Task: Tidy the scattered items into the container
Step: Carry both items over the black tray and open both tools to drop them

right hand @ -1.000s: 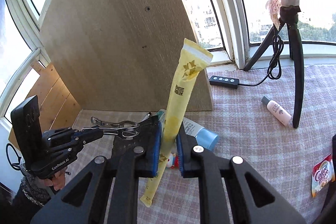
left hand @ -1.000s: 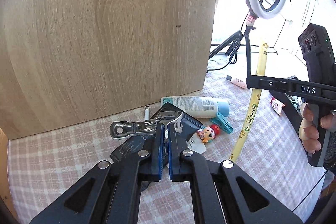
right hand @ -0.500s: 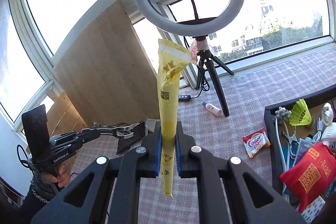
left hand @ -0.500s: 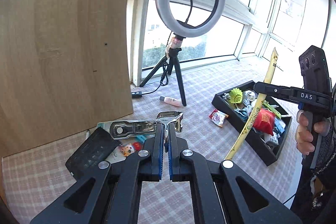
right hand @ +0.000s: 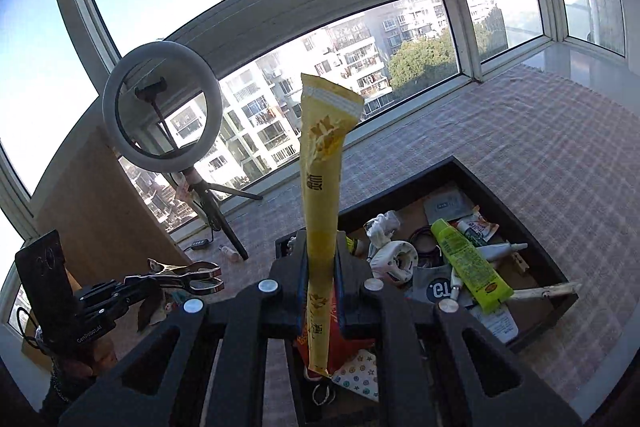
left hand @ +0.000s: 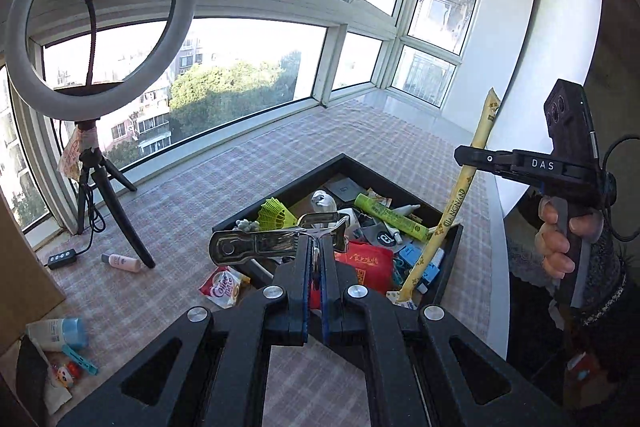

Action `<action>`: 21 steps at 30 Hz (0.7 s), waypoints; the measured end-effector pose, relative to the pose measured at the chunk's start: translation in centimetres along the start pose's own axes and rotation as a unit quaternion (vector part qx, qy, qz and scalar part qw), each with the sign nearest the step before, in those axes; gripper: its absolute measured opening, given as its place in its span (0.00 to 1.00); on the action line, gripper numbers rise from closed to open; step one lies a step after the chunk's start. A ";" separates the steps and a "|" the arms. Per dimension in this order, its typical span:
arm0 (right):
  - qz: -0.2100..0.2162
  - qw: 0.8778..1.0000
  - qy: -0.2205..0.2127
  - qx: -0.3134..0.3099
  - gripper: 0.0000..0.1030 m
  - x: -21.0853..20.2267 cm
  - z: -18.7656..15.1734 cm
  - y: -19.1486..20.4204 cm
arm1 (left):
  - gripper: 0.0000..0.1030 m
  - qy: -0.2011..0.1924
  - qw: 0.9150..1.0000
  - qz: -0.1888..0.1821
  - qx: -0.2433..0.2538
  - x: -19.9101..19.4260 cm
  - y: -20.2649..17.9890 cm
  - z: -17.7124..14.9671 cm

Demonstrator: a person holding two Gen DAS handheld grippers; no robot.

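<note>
Sunlit windows curve behind a checked-cloth counter (left hand: 224,187). At centre frame lies the black container (left hand: 280,193), heaped with small items. The right tongs (right hand: 320,263) clamp a long yellow packet (right hand: 322,195) upright above it. The left tongs (left hand: 314,255) pinch a metal clip (left hand: 256,245) over its near rim.

Metal clip (left hand: 276,242) in left claw (left hand: 315,259)
</note>
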State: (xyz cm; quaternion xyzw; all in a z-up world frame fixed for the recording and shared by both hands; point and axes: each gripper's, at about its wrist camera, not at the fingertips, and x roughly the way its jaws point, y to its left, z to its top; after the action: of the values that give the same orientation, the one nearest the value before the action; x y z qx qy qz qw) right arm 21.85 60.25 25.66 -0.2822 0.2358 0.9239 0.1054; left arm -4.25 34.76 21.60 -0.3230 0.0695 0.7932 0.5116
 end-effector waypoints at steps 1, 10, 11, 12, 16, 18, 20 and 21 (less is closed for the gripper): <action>-0.013 1.000 0.000 0.002 0.11 -0.3 0.3 -1.0 | 0.03 0.000 1.000 -0.006 0.004 0.9 -0.8 0.6; -0.054 0.998 0.033 0.016 0.11 1.2 2.9 -5.9 | 0.04 0.000 0.999 -0.031 0.032 6.9 -6.2 4.7; -0.047 0.998 0.041 0.018 0.13 1.7 3.1 -6.1 | 0.12 0.001 0.999 -0.027 0.030 7.1 -6.2 4.8; -0.063 0.997 0.040 0.024 0.28 1.8 3.3 -6.3 | 0.22 0.002 0.999 -0.024 0.028 7.4 -6.2 4.9; -0.119 0.992 0.023 0.040 0.78 2.1 3.8 -6.8 | 0.55 0.005 1.000 -0.009 0.021 8.3 -6.2 5.4; -0.118 0.992 0.022 0.044 0.78 2.2 3.8 -7.0 | 0.55 0.007 1.000 -0.002 0.019 8.6 -6.1 5.6; -0.115 0.992 0.022 0.051 0.78 2.3 3.7 -7.2 | 0.54 0.008 1.000 0.004 0.020 8.2 -5.6 5.2; -0.114 0.992 0.023 0.055 0.78 2.3 3.7 -7.4 | 0.54 0.008 1.000 0.006 0.019 8.0 -5.3 5.0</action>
State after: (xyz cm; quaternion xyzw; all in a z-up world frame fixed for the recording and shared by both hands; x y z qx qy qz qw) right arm 20.63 68.59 24.23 -0.3219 0.2545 0.8851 0.2197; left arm -4.09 45.62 22.01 -0.3191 0.0908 0.7922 0.5122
